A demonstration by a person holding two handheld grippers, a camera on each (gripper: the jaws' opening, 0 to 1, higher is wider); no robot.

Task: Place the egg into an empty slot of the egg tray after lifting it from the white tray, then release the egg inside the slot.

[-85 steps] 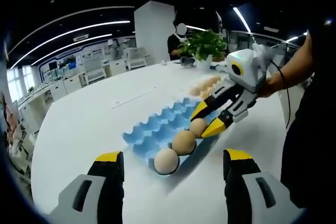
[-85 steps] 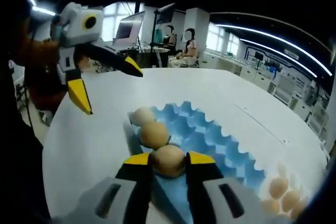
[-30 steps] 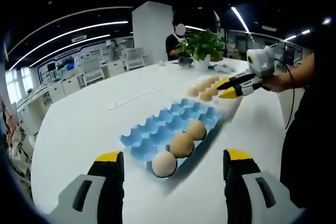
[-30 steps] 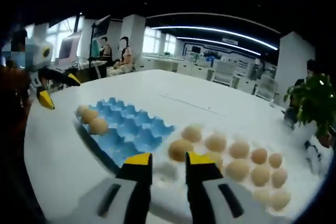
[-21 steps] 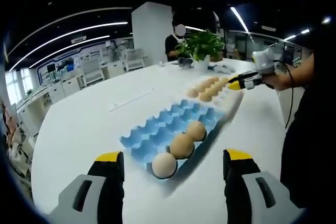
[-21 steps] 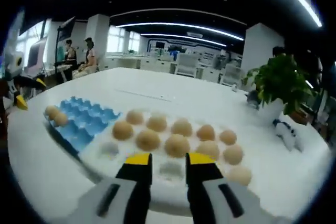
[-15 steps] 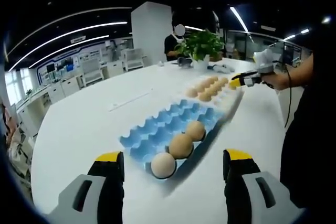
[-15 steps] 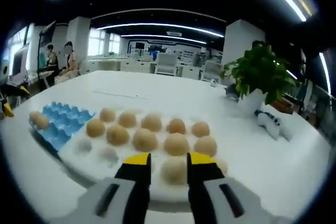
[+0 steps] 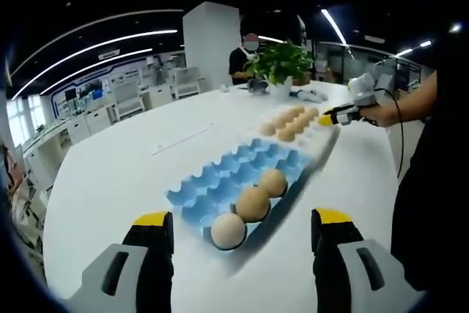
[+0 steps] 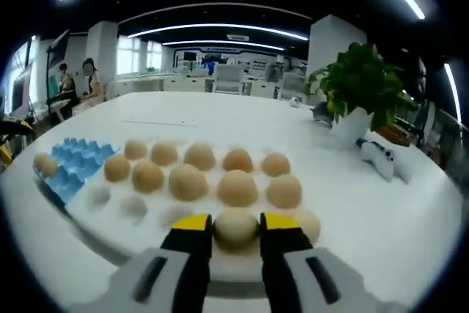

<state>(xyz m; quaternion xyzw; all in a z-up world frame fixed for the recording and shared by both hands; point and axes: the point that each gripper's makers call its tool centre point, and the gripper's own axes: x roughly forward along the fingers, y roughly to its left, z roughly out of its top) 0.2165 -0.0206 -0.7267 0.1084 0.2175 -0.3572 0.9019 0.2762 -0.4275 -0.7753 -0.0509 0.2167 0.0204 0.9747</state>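
The egg (image 10: 236, 226) sits in the white tray (image 10: 344, 254), in the row nearest the right tool (image 10: 236, 226). The two yellow tips of that tool stand on either side of the egg, very close to it; it looks like they may be touching it, but I cannot tell if they are squeezing it. More tan eggs sit in rows behind it in the same tray, and a few of the cups look empty. To the left, just beside the white tray, lies the blue egg tray (image 10: 69, 165), with an egg at its far left end. In the left gripper view the blue egg tray (image 9: 220, 181) lies on the white table (image 9: 117, 174) with three eggs in a row along its near edge: one (image 9: 227, 230) in front, one (image 9: 253, 204) in the middle and one (image 9: 273, 182) behind. All the other cups are empty. The white tray (image 9: 322, 141) with its eggs lies past the blue one, and there the right tool (image 9: 327, 118) reaches in from the right, held by a hand (image 9: 381, 111). The left tool (image 9: 238, 236) is spread wide and holds nothing; it hovers in front of the blue tray. A green plant (image 10: 359, 82) in a white pot stands on the table behind the white tray, and a small white toy (image 10: 377, 157) lies near it. A person sits far off at the left.
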